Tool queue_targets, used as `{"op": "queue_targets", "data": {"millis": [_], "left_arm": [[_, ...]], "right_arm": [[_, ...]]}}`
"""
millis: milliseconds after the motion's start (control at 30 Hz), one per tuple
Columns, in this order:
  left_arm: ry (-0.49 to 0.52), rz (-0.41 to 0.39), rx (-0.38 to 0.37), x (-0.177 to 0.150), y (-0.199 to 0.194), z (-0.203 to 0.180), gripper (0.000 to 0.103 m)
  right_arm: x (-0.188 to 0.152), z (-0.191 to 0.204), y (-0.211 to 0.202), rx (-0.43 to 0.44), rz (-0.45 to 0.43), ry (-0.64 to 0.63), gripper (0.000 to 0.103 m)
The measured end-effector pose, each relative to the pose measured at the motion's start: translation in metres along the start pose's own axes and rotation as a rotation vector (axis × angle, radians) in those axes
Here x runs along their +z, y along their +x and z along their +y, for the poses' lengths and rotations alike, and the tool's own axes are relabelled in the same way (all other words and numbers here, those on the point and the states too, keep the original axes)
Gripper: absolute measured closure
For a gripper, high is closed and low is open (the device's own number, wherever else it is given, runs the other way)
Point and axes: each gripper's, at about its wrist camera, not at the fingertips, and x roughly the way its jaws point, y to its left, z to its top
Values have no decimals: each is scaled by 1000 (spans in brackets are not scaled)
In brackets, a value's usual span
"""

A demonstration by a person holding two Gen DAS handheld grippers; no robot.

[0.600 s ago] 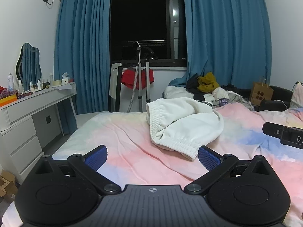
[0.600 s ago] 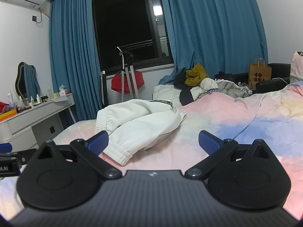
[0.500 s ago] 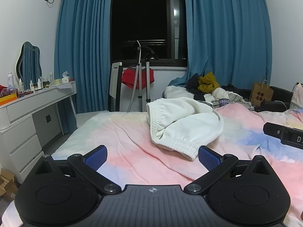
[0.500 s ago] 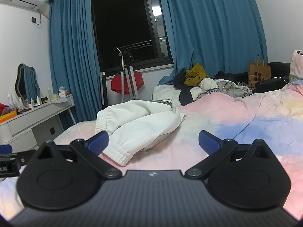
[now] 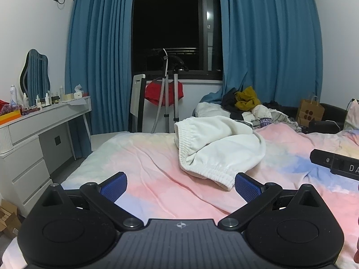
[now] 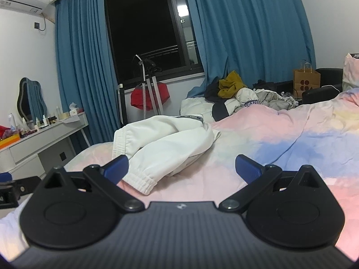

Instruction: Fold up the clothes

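Both jaws stand wide apart, holding nothing: the left gripper (image 5: 180,185) and right gripper (image 6: 181,167) hover level over the near bed (image 5: 143,163). White sweatpants (image 5: 215,148) lie crumpled mid-bed, long axis near-to-far, a cuff (image 6: 140,182) nearest. Only the left view shows the right gripper's side at its right edge; the right view alone shows the waistband (image 6: 190,117).

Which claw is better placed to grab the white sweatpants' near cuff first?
Probably the right claw: the cuff of the white sweatpants lies between its open fingers. For the left claw, the cuff sits by its right finger, off-centre.
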Motion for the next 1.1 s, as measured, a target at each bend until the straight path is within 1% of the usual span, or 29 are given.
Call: {"op": "queue_targets", "data": {"millis": [100, 367, 667, 833, 1100], "left_arm": [[4, -5, -18, -1, 0, -3, 0], [2, -1, -27, -3, 1, -5, 0], [7, 5, -13, -4, 1, -4, 0], [-23, 12, -26, -5, 3, 2, 0], [-6, 8, -19, -5, 2, -1, 0]], "right_arm": [[0, 0, 2, 11, 7, 3, 0], [0, -2, 2, 29, 15, 7, 0], [-1, -2, -1, 38, 4, 6, 0], [-1, -3, 0, 56, 3, 27, 0], [-2, -1, -1, 53, 2, 11, 0]]}}
